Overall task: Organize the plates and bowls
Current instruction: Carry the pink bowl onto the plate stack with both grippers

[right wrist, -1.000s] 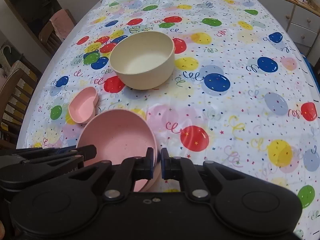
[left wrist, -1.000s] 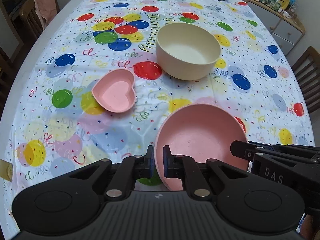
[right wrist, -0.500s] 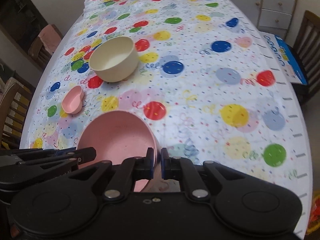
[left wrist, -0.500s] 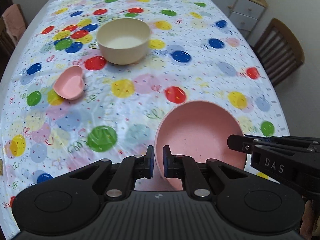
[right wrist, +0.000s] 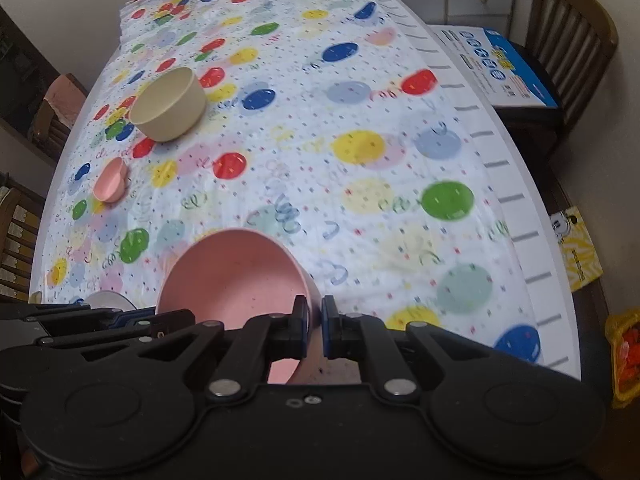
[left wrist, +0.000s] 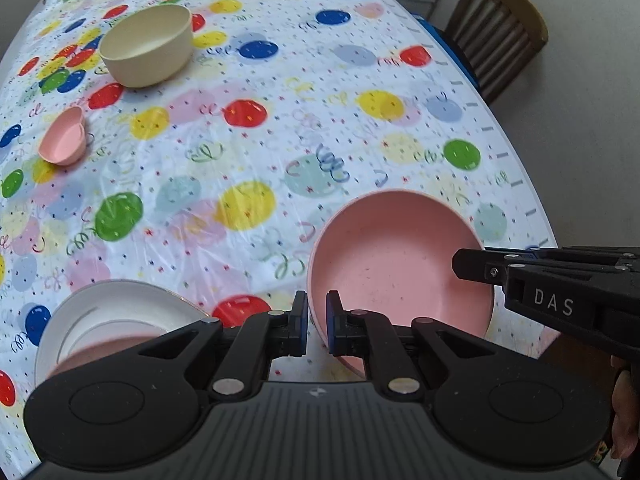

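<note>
Both grippers carry the pink bowl away from the cream bowl and heart dish, toward the table's right edge and near corner; a stack of plates now shows at the near edge. Left to right: heart dish near the left edge, cream bowl beyond it, both well apart from the pink bowl. Left gripper clamped on the pink bowl's left rim. Right gripper clamped on its right rim. Bowl held tilted above the tablecloth. Chair beyond the right edge.
</note>
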Demonstrator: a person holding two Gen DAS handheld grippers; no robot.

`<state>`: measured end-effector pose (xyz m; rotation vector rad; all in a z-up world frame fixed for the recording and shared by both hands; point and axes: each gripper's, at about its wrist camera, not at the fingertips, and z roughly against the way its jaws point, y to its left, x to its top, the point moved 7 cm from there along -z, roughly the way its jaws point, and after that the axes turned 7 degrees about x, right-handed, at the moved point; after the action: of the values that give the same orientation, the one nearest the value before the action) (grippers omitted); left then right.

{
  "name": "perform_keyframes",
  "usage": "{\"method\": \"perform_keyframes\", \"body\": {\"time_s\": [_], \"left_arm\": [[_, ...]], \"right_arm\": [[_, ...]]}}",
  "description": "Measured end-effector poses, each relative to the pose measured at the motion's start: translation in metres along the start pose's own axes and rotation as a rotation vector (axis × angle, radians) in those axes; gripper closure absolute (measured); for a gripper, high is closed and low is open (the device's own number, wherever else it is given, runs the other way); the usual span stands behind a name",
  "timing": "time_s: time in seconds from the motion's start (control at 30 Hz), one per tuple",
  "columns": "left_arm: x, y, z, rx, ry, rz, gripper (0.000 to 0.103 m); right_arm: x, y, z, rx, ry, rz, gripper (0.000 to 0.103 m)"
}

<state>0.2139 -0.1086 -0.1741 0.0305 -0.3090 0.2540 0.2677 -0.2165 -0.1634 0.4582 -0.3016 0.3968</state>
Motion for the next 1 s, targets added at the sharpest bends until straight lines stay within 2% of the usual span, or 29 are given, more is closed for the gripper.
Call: {"method": "perform_keyframes", "body": {"time_s": [0.5, 0.83, 1.0], "left_arm": [[-0.028, -0.023, -0.013, -0.006, 0.049, -0.089, 0.094], [-0.027, -0.025, -0.013, -0.006, 0.048, -0.096, 0.094], [-0.026, -0.023, -0.006, -0.003, 0.031, -0.092, 0.094]], "right_arm": [[-0.050, -0.027, 0.002, -0.029, 0.043, -0.076, 0.098], [-0.053, -0.031, -0.003, -0.033, 0.047, -0.097, 0.097], [-0.052, -0.028, -0.001, -0.031, 0.048, -0.095, 0.088]]}}
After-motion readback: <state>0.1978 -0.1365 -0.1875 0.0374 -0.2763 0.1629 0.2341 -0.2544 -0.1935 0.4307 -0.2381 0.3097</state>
